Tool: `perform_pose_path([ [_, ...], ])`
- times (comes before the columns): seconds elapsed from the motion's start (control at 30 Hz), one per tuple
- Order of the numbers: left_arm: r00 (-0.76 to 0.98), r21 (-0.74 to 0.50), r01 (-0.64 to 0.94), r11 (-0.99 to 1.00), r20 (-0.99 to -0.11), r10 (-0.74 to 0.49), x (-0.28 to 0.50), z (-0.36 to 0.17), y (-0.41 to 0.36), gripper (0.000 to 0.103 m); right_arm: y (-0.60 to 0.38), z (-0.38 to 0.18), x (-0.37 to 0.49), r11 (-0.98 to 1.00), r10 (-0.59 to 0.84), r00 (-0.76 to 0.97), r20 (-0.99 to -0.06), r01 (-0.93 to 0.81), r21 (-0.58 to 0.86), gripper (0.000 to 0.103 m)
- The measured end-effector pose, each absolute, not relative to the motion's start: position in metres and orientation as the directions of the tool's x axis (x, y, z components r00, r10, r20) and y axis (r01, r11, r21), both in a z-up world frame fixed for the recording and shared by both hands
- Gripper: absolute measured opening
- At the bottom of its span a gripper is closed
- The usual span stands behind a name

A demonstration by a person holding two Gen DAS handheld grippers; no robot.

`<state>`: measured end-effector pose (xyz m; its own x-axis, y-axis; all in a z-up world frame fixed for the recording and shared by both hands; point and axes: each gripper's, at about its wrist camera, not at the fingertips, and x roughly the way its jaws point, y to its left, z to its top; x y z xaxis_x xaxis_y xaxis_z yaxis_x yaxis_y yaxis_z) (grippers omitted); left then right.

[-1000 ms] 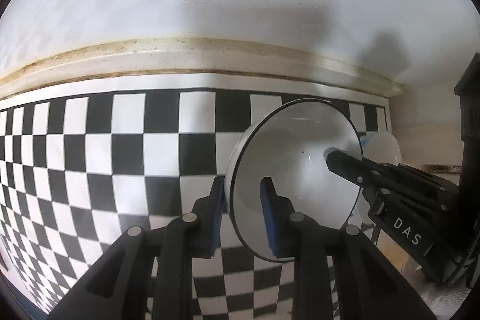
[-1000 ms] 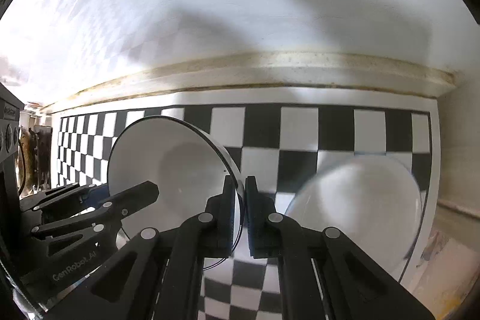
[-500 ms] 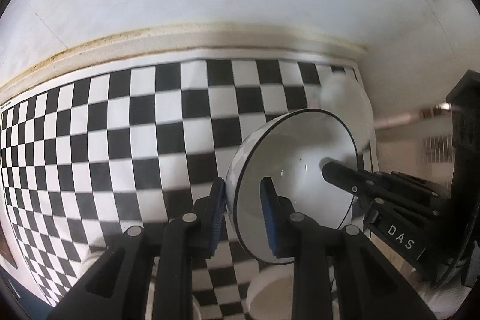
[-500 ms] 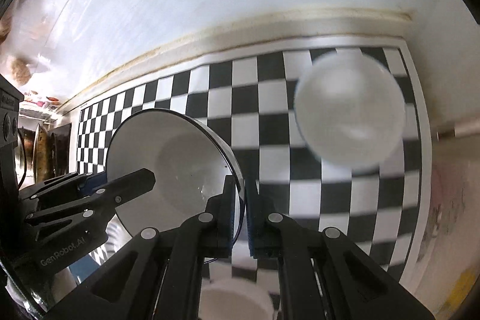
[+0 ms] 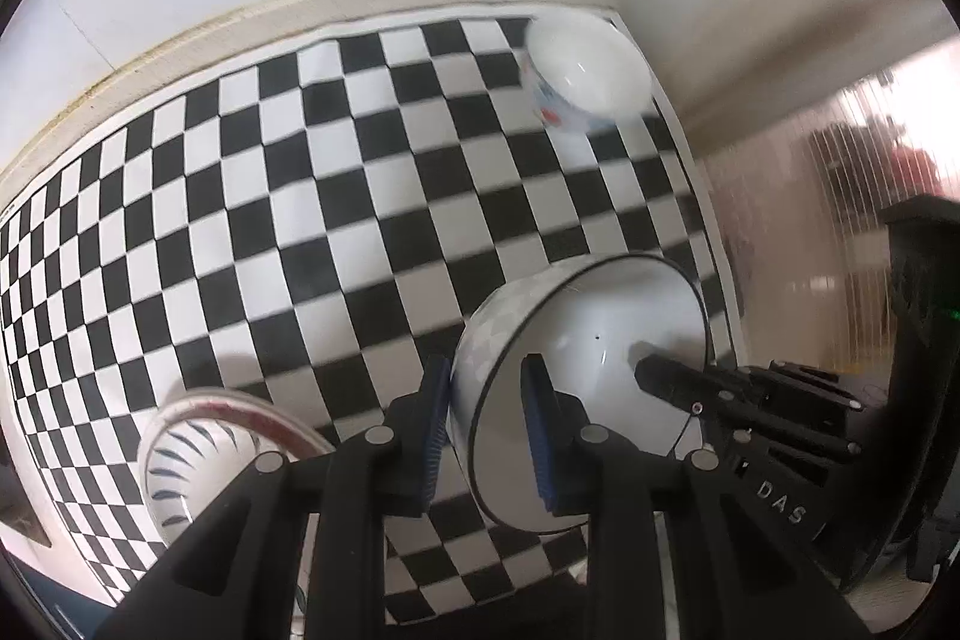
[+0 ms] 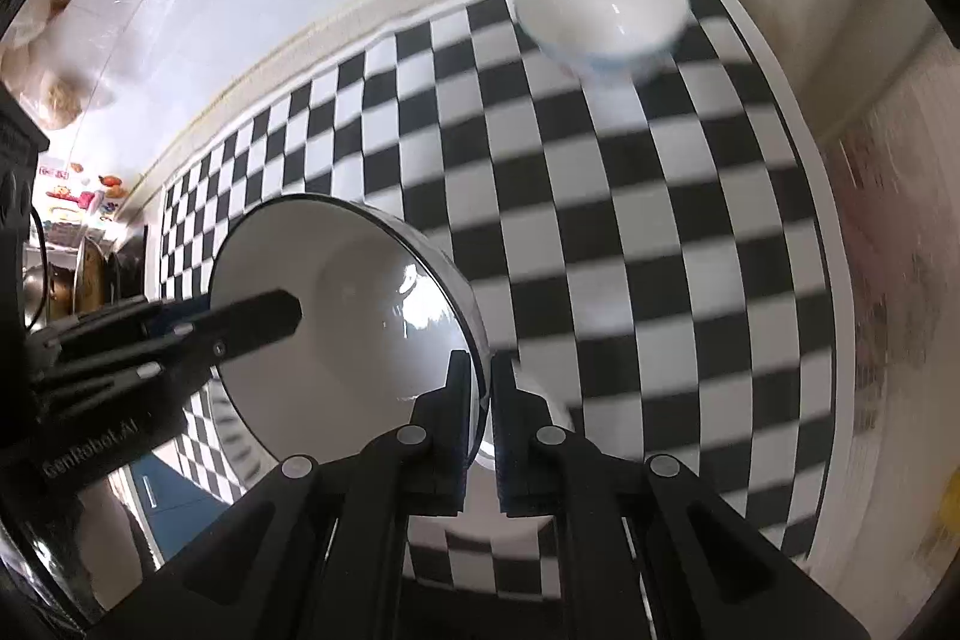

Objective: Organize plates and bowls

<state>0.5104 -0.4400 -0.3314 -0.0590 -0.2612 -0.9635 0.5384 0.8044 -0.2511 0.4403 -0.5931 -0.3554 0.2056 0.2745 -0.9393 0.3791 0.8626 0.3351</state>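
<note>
Black-rimmed bowl (image 5: 576, 388) — checkered mat (image 5: 300, 220), two bowls (image 5: 585, 76) around.

Left gripper (image 5: 489, 427) clamps a black-rimmed white bowl (image 5: 591, 334); the right gripper (image 5: 645, 373) pinches its far rim above the checkered mat (image 5: 270, 220)

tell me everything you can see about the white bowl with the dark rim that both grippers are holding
The bowl is glossy white, ceramic by its look, with a thin dark rim line and a faint pale pattern outside. It is empty and tipped on its side, above the checkered mat. The left gripper clamps one side of its wall and the right gripper pinches the opposite rim.
</note>
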Motion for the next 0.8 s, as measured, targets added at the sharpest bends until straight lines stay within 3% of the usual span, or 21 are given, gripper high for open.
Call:
perform_pose_path([
  [0.37,-0.125,-0.232,0.596,0.769,-0.972,-0.197,0.475,-0.362,-0.453,0.022,-0.584,-0.400,0.377,0.824,0.304,0.130,-0.944,0.461,0.329,0.008],
  [0.8,-0.160,-0.213,0.605,0.768,-0.976,-0.144,0.473,-0.382,-0.462,0.022,-0.593,-0.425,0.374,0.768,0.371,0.085,-0.925,0.531,0.357,0.008],
])
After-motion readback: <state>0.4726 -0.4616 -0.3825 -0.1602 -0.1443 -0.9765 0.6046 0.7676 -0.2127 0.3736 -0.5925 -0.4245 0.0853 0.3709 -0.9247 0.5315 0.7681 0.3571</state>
